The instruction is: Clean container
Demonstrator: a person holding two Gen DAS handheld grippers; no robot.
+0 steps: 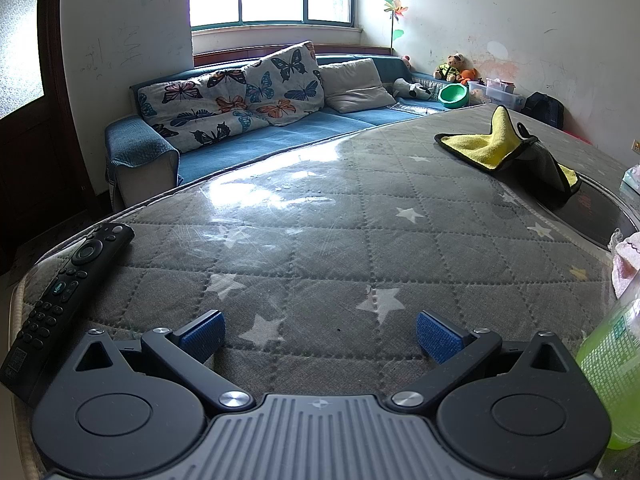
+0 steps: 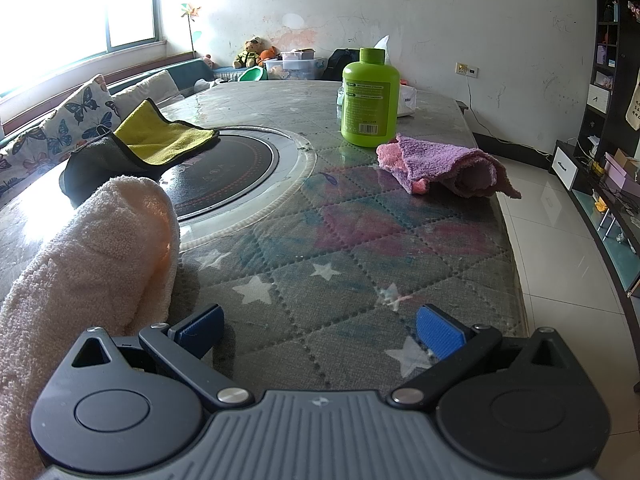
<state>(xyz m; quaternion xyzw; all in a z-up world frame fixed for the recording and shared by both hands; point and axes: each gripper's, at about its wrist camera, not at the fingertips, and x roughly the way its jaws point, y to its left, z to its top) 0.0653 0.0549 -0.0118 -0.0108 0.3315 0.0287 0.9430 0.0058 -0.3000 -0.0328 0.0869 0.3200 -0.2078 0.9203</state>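
We see the quilted star-patterned table (image 2: 360, 280) filling both views. A peach towel (image 2: 88, 264), cut off at the left edge, hides part of the round cooktop (image 2: 240, 168). The green bottle (image 2: 370, 98) stands upright beyond a pink-purple cloth (image 2: 444, 166); its label print is too small to read. Our left gripper (image 1: 318, 338) and right gripper (image 2: 320, 334) both gape wide, holding nothing.

The left tongs (image 1: 320, 336) hover spread wide over the quilted counter (image 1: 320, 240), gripping nothing. A black remote (image 1: 66, 292) lies at the left edge, a yellow cloth (image 1: 496, 144) toward the far right, a green bottle (image 1: 612, 372) at the right edge.
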